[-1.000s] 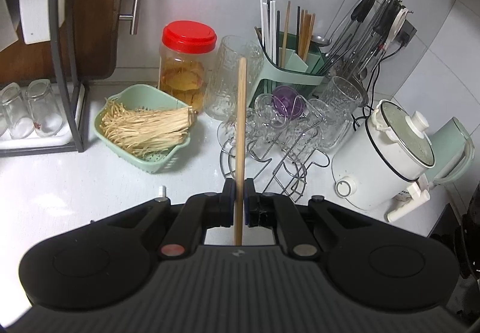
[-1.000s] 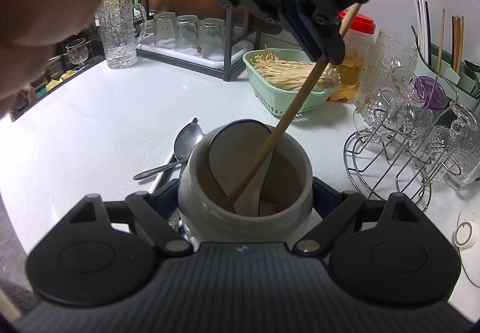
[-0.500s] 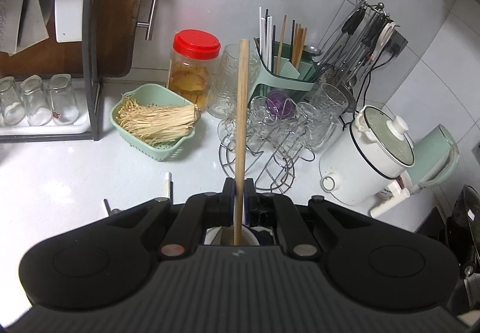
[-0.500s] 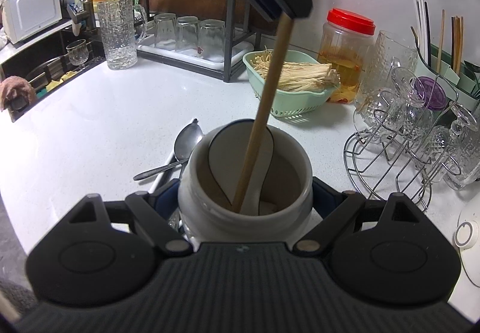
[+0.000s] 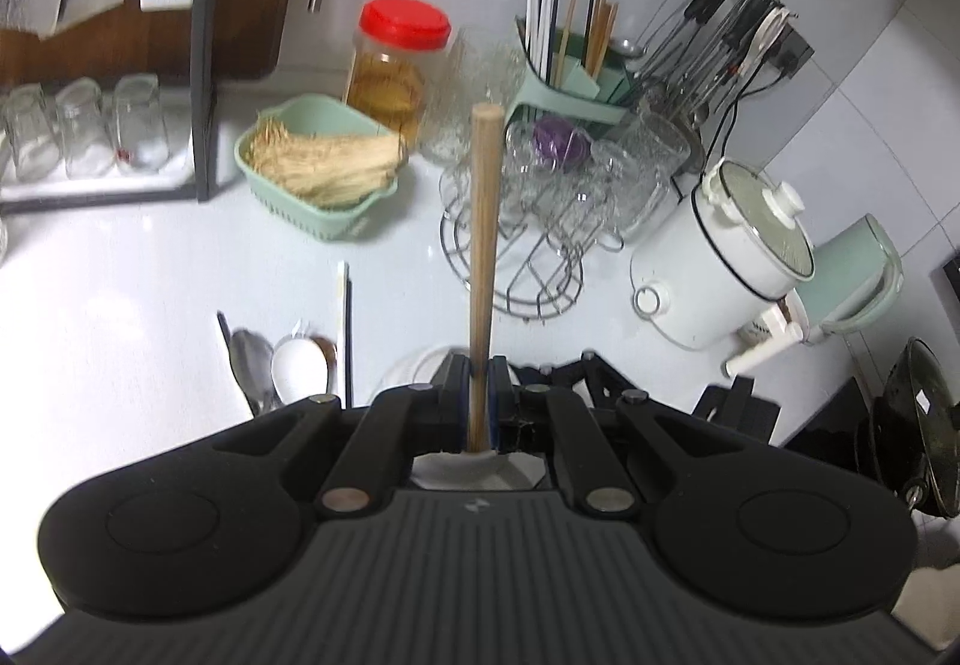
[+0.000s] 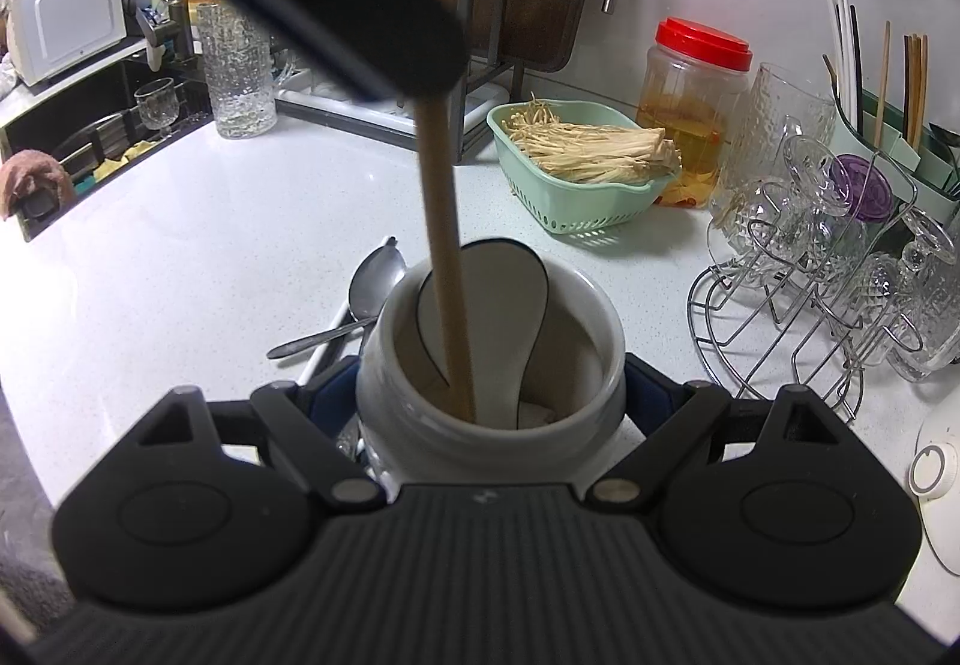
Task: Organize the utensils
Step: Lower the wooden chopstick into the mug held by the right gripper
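Standing nearly upright now, earlier slanted: wooden stick [image 6: 447, 269] pinched by left gripper [image 5: 480, 386], tip inside white crock [image 6: 489, 365] clamped by right gripper [image 6: 489, 395]; release looks next.

Wooden stick [image 6: 445, 239] standing in crock [image 6: 489, 419], metal spoon [image 6: 360, 299] left of crock, basket [image 6: 576, 197] behind, glass rack [image 6: 804, 317] right

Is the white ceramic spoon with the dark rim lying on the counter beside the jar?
No, the white ceramic spoon stands inside the white ceramic jar, next to the wooden stick.
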